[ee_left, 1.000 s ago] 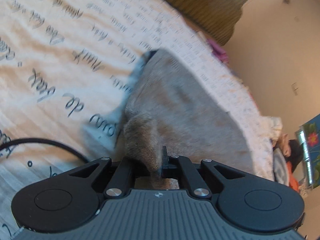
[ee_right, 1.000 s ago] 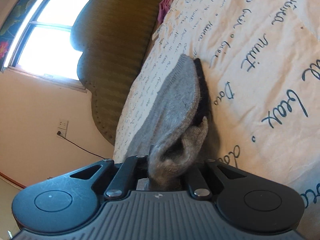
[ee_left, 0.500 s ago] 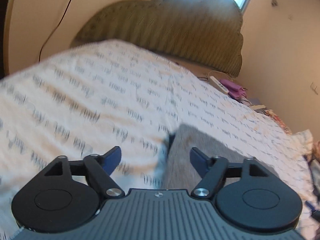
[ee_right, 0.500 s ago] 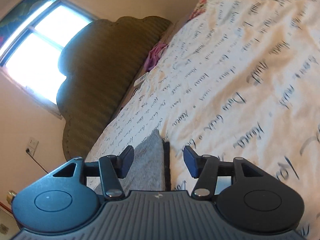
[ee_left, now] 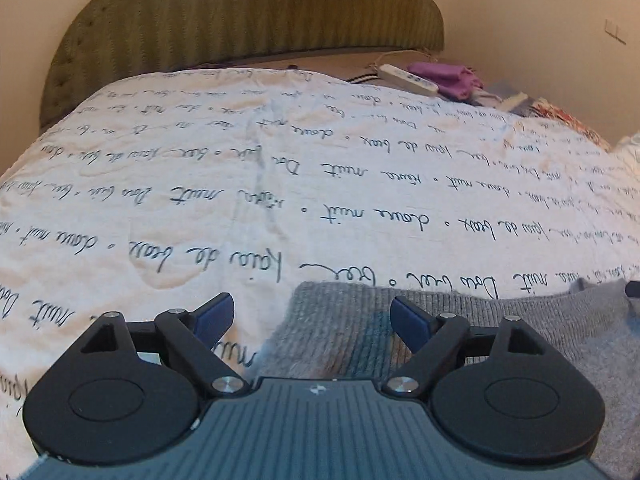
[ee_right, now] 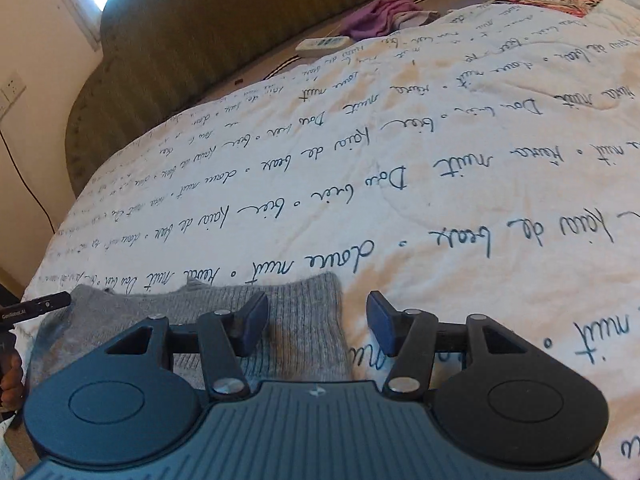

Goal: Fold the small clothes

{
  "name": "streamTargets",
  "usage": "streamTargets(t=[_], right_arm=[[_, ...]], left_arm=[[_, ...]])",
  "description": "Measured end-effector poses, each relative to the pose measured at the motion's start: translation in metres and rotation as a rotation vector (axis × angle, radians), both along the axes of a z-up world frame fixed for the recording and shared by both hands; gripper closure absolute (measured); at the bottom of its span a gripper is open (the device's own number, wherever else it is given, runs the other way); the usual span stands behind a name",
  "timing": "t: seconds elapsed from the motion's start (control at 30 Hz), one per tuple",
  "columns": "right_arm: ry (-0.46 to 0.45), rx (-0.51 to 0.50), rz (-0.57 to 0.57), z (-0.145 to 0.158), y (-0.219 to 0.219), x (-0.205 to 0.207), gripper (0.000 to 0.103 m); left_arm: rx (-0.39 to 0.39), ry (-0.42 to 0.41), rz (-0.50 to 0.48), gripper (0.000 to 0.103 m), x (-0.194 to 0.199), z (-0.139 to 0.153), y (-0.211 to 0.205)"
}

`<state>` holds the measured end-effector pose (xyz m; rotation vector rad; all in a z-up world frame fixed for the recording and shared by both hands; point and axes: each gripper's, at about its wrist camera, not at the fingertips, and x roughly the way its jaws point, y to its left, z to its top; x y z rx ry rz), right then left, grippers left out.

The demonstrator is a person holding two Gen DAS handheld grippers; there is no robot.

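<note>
A grey knit garment (ee_left: 340, 320) lies flat on the white bedspread with script writing (ee_left: 320, 184). My left gripper (ee_left: 311, 312) hovers over the garment's left end, open, its blue pads apart with nothing pressed between them. In the right wrist view the same garment (ee_right: 300, 320) stretches to the left, its right edge under my right gripper (ee_right: 316, 314), which is open too and grips nothing. A black part of the left gripper (ee_right: 36, 306) and a hand (ee_right: 10, 376) show at that view's left edge.
A green ribbed headboard (ee_left: 240, 20) stands at the far end of the bed. A white power strip (ee_left: 408, 78) and a purple cloth (ee_left: 444, 76) lie beside it, with patterned fabric (ee_left: 560, 116) further right. A wall socket (ee_right: 12, 88) is at the left.
Both grippers were shut on the bunched grey garment; they let go, opened, rolled level and drew back. The garment now lies flat on the bedspread.
</note>
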<state>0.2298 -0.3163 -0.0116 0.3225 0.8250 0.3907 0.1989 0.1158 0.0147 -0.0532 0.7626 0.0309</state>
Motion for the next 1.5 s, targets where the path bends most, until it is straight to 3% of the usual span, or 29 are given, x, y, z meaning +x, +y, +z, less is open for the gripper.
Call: streamTargets(t=[0.07,0.17,0.23,0.27,0.3,0.5,0.7,0.77,0.83,0.9,1.0,1.13,1.27,1.37,1.5], right_arm=[[-0.008,0.02,0.009,-0.001,0.003,0.004,0.049],[-0.004,0.058,0.051,-0.001,0.003,0.007,0.06],[0.006,0.059,0.063,-0.004,0.003,0.009,0.079],[0.008,0.058,0.062,-0.006,0.002,0.011,0.084],[0.009,0.069,0.061,-0.008,0.0,0.011,0.096],[-0.082,0.159,-0.02,0.008,-0.019,0.008,0.098],[-0.007,0.066,-0.041,-0.018,-0.011,0.018,0.098],[-0.001,0.067,-0.059,-0.019,-0.007,0.016,0.098],[0.025,0.063,-0.073,-0.013,-0.007,0.016,0.093],[0.038,0.074,-0.079,-0.002,-0.008,0.014,0.09],[-0.061,0.065,-0.084,0.023,-0.007,-0.002,0.09],[-0.136,0.032,-0.027,0.041,0.016,-0.019,0.09],[-0.108,-0.05,0.03,0.025,0.046,-0.019,0.087],[-0.031,-0.082,0.03,0.0,0.053,-0.01,0.086],[-0.079,0.004,0.019,-0.019,0.037,-0.015,0.086]], left_arm=[[0.015,0.015,-0.074,0.025,0.009,-0.005,-0.011],[0.013,0.057,-0.13,0.051,0.022,-0.012,-0.019],[0.011,0.055,-0.147,0.076,0.024,-0.014,-0.02],[0.013,0.05,-0.151,0.086,0.024,-0.013,-0.02],[0.018,0.043,-0.145,0.094,0.023,-0.012,-0.02],[0.065,-0.041,-0.076,0.094,0.01,0.005,-0.011],[0.104,0.025,-0.061,0.092,0.019,-0.015,-0.01],[0.111,0.022,-0.038,0.081,0.018,-0.013,-0.01],[0.112,0.026,-0.013,0.054,0.017,-0.009,-0.007],[0.146,-0.002,0.015,0.039,0.01,-0.001,-0.006],[0.178,-0.068,0.019,0.037,-0.003,0.014,-0.011],[0.141,-0.094,0.002,0.035,-0.008,0.024,-0.027],[0.137,-0.083,-0.046,0.034,-0.005,0.014,-0.049],[0.138,-0.03,-0.072,0.034,0.002,-0.007,-0.054],[0.125,-0.037,-0.062,0.021,0.004,-0.03,-0.042]])
